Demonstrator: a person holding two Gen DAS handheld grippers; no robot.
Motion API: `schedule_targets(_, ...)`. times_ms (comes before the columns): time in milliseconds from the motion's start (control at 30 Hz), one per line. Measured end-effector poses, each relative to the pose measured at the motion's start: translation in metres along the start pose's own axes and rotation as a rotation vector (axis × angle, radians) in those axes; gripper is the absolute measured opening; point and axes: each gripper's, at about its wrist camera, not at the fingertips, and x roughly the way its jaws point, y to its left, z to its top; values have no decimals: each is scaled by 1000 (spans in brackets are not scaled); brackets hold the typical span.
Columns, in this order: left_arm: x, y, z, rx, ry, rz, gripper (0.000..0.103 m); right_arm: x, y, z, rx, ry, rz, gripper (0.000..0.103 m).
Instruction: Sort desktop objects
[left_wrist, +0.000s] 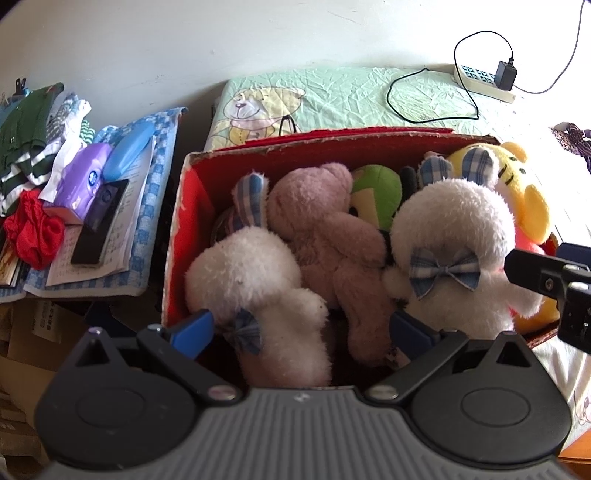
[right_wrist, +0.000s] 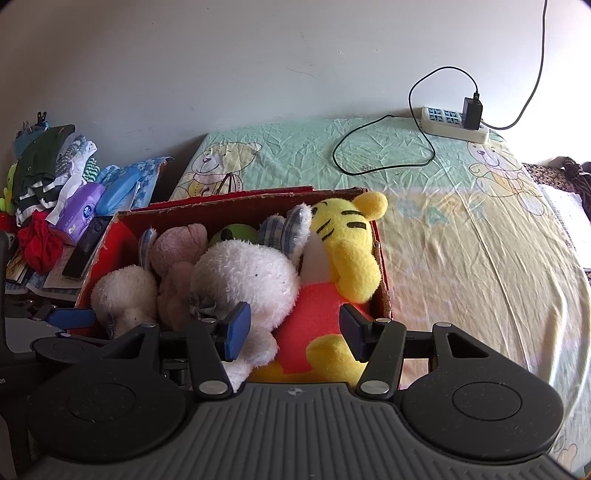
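The red box sits on the bed sheet, packed with soft toys: two white rabbits, a pink bear and a yellow tiger. The left gripper hangs over the box, jaws spread wide, empty. The right gripper hangs above the tiger, jaws apart, gripping nothing.

The red box is rough cardboard with frayed edges. Inside it, the white rabbit and yellow tiger are fuzzy plush. Beyond the box, the bedsheet is creased cotton-like cloth; the power strip is smooth plastic.
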Motion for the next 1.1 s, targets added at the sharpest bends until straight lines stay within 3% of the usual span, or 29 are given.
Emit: schedule_targets(1100,8,0,1,3,30,33,102,5,1,-3,-15,10,-11,61)
